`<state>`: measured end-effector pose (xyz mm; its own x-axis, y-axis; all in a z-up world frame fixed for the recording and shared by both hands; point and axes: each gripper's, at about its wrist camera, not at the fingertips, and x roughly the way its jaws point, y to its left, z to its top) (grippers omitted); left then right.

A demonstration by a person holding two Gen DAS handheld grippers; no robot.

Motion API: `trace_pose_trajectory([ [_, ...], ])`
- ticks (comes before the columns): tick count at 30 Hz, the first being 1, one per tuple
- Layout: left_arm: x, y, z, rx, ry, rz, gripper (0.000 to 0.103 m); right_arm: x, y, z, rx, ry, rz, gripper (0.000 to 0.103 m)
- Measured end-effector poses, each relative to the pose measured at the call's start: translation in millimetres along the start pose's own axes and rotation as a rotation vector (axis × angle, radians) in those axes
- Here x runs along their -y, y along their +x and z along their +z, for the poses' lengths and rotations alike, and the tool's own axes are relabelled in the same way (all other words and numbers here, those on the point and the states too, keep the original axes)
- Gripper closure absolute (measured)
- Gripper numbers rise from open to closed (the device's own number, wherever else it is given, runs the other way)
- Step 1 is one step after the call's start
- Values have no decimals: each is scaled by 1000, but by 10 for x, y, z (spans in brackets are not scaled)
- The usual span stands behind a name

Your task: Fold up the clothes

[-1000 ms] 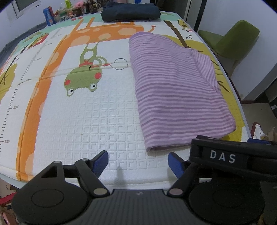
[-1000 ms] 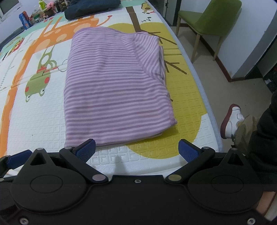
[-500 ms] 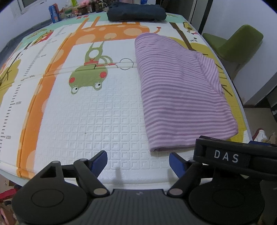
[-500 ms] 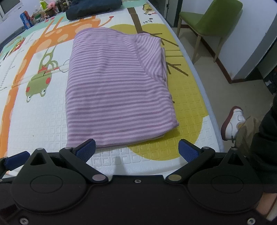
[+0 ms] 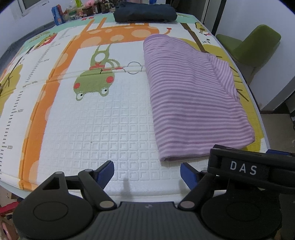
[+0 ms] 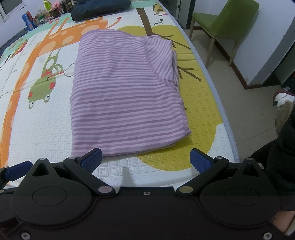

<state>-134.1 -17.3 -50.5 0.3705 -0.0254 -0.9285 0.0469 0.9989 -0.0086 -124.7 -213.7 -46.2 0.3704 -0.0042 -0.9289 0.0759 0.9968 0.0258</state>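
A purple striped garment lies folded flat on the right side of the play mat; it also shows in the right wrist view. My left gripper is open and empty, above the mat's near edge, left of the garment's near left corner. My right gripper is open and empty, just short of the garment's near edge. The right gripper's body shows at the right of the left wrist view.
A dark folded garment lies at the mat's far end, also in the right wrist view. Bottles and cans stand at the far left. A green chair stands right of the table. The person's shoe is on the floor.
Both grippers have risen and drawn back slightly, so more of the mat and garment is in view. The garment has not moved. Both grippers stay open.
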Motion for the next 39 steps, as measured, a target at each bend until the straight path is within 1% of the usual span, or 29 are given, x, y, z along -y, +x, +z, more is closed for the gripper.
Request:
trace_pose_trajectory([
  [9,-25,20,34,-19,-8,1,22,-2,6,8,-1,-9,-8,1],
  [25,-73,27,53,-20,-9,0,22,-65,9,48,0,-25,-6,1],
  [30,-56,27,54,-16,-1,5,19,-62,8,48,1,-27,-8,1],
  [34,-48,32,57,-13,2,5,18,-50,16,44,0,-25,-9,1],
  [39,-37,39,61,-11,6,4,21,-31,27,47,-1,-21,-6,1],
])
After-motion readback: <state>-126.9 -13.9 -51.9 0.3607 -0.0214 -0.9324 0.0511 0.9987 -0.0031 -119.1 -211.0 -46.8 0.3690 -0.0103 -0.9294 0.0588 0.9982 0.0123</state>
